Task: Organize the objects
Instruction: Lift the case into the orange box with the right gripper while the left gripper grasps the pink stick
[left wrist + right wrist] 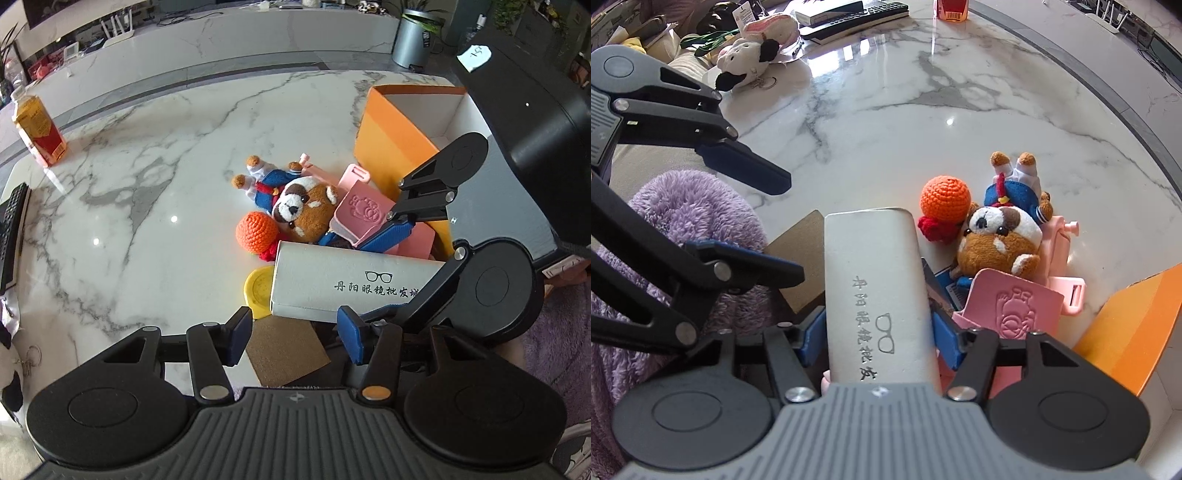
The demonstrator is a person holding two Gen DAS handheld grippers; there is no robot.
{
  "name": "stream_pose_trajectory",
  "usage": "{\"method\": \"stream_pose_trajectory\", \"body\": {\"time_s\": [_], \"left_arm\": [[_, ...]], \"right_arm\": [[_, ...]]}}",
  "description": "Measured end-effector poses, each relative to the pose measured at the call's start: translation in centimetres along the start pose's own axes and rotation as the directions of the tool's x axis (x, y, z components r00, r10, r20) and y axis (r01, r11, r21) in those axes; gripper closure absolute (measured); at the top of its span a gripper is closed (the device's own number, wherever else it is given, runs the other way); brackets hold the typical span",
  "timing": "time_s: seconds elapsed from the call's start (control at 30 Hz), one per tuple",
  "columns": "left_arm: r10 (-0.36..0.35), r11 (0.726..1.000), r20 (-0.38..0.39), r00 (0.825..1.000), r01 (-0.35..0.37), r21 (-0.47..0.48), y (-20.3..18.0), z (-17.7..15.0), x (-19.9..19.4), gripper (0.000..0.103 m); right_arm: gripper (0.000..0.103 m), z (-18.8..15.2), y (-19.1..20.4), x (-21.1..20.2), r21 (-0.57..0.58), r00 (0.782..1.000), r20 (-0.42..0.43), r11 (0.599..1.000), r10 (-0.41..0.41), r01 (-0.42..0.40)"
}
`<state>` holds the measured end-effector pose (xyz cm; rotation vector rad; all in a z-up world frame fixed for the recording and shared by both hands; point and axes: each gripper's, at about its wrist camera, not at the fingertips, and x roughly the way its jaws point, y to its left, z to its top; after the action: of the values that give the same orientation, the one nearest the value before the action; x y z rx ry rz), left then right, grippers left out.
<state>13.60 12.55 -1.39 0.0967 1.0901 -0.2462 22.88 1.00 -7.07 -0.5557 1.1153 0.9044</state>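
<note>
**Grey glasses case sits between the right gripper's pads at the marble table's edge**

The long grey glasses case, printed with a spectacles outline and dark characters, serves as landmark. It lies at the near edge of the white marble table, on top of a small heap of objects. The right gripper straddles the case's printed end: its blue pads stand on either side, right against the long walls, but whether they press or merely flank it cannot be told.

The left gripper hangs just beside the case with its claw apart and nothing between the fingers; below the gap lies a brown cardboard square, partly under the case.

Touching the case's far end is an orange crocheted ball with a red knitted tuft. Just beside that ball, a brown-and-white plush dog in a blue outfit lies on its back, feet pointing away. A pink embossed card holder leans against the case's side, near the plush. A round yellow lid peeks out from under the case's corner.

Beyond the pink holder stands an open orange cardboard box with a white inside. Well apart from the case, at the table's far side, stands an orange-and-red drink bottle. A black-and-white plush cow rests at another edge.
</note>
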Motion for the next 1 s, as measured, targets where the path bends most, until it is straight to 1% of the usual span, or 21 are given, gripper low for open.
{"method": "stream_pose_trajectory", "body": {"time_s": [0.1,0.2,0.3,0.37,0.47,0.5,0.57,0.63,0.7,0.73,0.77,0.8,0.83,0.9,0.97,1.0], "left_arm": [[-0.03,0.996,0.037,0.999,0.027,0.081,-0.6,0.4,-1.4,0.043],[-0.061,0.986,0.072,0.996,0.049,0.159,-1.3,1.1,-2.8,0.043],[-0.063,0.971,0.107,0.992,0.036,0.237,-2.1,2.2,-3.8,0.043],[-0.059,0.949,0.133,0.989,0.014,0.316,-3.0,2.8,-4.0,0.043],[-0.068,0.896,0.151,0.986,-0.006,0.444,-4.5,3.7,-3.5,0.043],[-0.076,0.874,0.148,0.986,-0.006,0.486,-4.9,4.0,-3.1,0.043],[-0.093,0.82,0.143,0.985,-0.006,0.572,-5.7,4.4,-2.1,0.043],[-0.103,0.751,0.132,0.986,-0.009,0.66,-6.4,4.8,-0.7,0.044],[-0.079,0.682,0.12,0.99,-0.034,0.731,-7.1,5.1,1.1,0.048],[-0.069,0.653,0.116,0.991,-0.044,0.756,-7.4,5.4,2.0,0.056],[-0.068,0.638,0.102,0.992,-0.035,0.769,-7.4,5.9,3.0,0.063],[-0.074,0.632,0.08,0.994,-0.015,0.775,-7.4,6.5,4.0,0.066],[-0.081,0.632,0.063,0.995,0.003,0.775,-7.2,7.2,5.0,0.068],[-0.097,0.631,0.031,0.995,0.037,0.775,-6.9,8.7,6.8,0.068],[-0.113,0.644,-0.012,0.993,0.083,0.761,-6.8,10.2,8.5,0.068],[-0.11,0.653,-0.032,0.993,0.097,0.751,-6.9,10.7,9.3,0.068]], "right_arm": [[0.041,0.0,0.1,-2.1,-0.019,0.999,0.037,1.0,-0.017,0.018],[0.041,-0.1,-0.1,-4.9,-0.025,0.995,0.089,0.998,-0.053,0.055],[0.041,0.0,-0.9,-8.1,-0.009,0.984,0.146,0.995,-0.101,0.103],[0.041,-0.1,-1.6,-10.2,0.004,0.976,0.175,0.991,-0.132,0.133],[0.041,-1.0,-2.8,-13.1,0.016,0.958,0.193,0.977,-0.21,0.211],[0.041,-1.5,-3.4,-13.7,0.018,0.953,0.19,0.971,-0.238,0.239],[0.041,-2.6,-4.6,-14.4,0.012,0.944,0.169,0.958,-0.283,0.285],[0.041,-3.6,-6.0,-14.2,-0.002,0.939,0.127,0.947,-0.319,0.322],[0.041,-4.8,-7.4,-13.5,-0.021,0.933,0.08,0.935,-0.352,0.354],[0.041,-5.4,-8.1,-13.1,-0.032,0.931,0.06,0.931,-0.361,0.363],[0.041,-6.0,-8.8,-12.6,-0.045,0.93,0.044,0.929,-0.365,0.367],[0.041,-6.5,-9.4,-12.1,-0.057,0.931,0.028,0.929,-0.364,0.365],[0.041,-7.1,-10.0,-11.5,-0.074,0.933,0.011,0.93,-0.359,0.359],[0.041,-8.1,-11.1,-10.4,-0.12,0.937,-0.013,0.931,-0.348,0.345],[0.041,-9.2,-11.6,-9.1,-0.179,0.943,-0.033,0.93,-0.332,0.321],[0.041,-9.7,-11.7,-8.5,-0.206,0.945,-0.04,0.928,-0.325,0.311]]}}
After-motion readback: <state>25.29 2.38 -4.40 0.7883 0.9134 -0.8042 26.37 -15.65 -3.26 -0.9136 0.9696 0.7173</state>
